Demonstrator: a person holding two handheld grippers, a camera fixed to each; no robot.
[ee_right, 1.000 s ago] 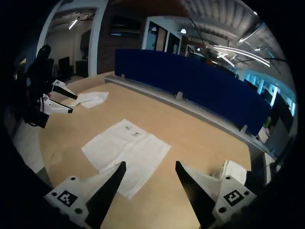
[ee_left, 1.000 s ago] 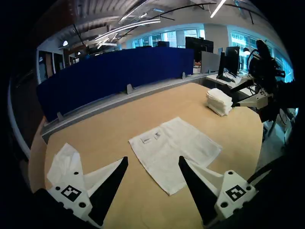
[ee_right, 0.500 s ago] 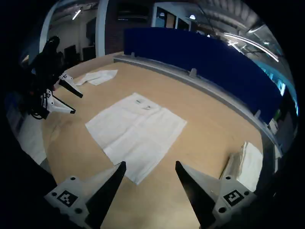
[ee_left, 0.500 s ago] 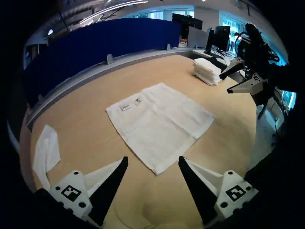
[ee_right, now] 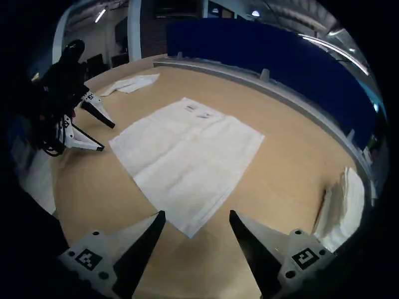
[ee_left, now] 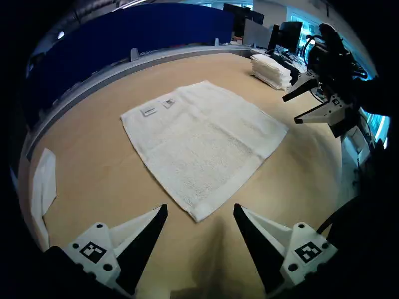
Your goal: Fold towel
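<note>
In the left gripper view, the left gripper [ee_left: 199, 206] hung wide open over the desk [ee_left: 99, 164], aimed at the near corner of the towel [ee_left: 199, 134], which lay flat mid-desk. The right gripper [ee_left: 290, 109], also open, hovered beside the towel's right corner, with monitors [ee_left: 287, 35] behind it.

In the right gripper view, a loose cloth [ee_right: 132, 83] lay near the far edge and a stack of folded towels [ee_right: 344, 209] sat at the right edge.

The tags [ee_left: 148, 111] on the towel [ee_left: 199, 144] are too small to read. At nine o'clock in the left gripper view, a white cloth [ee_left: 42, 184] is cut off.
</note>
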